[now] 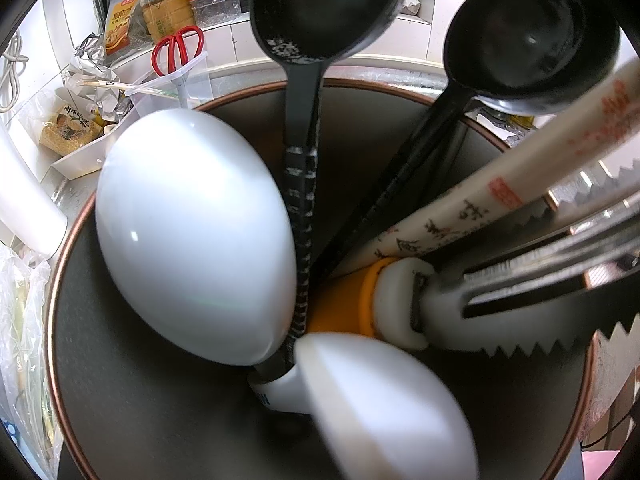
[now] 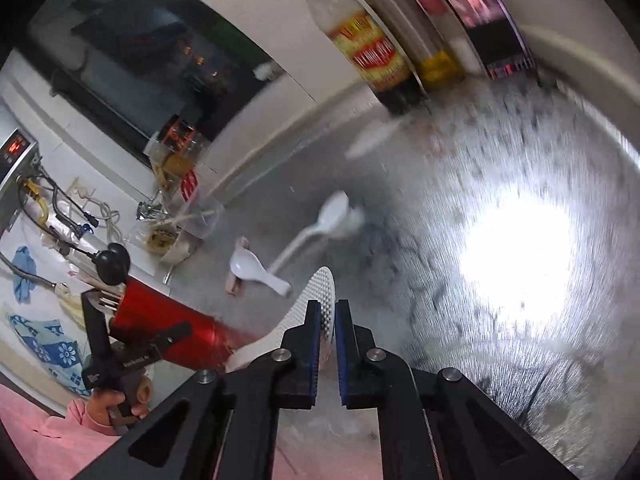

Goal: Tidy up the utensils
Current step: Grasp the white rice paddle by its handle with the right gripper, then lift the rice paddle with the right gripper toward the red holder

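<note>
The left wrist view looks down into a copper-rimmed utensil holder [image 1: 120, 360]. It holds two white spoons [image 1: 192, 240], two black ladles [image 1: 320, 8], sleeved chopsticks [image 1: 500, 200] and serrated tongs [image 1: 560, 280]. In the right wrist view this holder is a red cylinder [image 2: 168, 328], tilted, with my left gripper [image 2: 136, 312] shut around it. My right gripper [image 2: 328, 320] is shut on the edge of a white dotted rice paddle [image 2: 320, 288], held above the metal counter [image 2: 480, 160]. A short white soup spoon [image 2: 248, 268] and a longer white spoon [image 2: 324, 220] lie on the counter beyond it.
Sauce bottles [image 2: 360, 40] stand along the counter's back wall. A clear tub with red-handled scissors [image 1: 178, 50], jars, crumpled foil and a white tray crowd the area beside the holder. A hand in a pink sleeve [image 2: 112, 404] holds the left gripper. Cables lie at far left.
</note>
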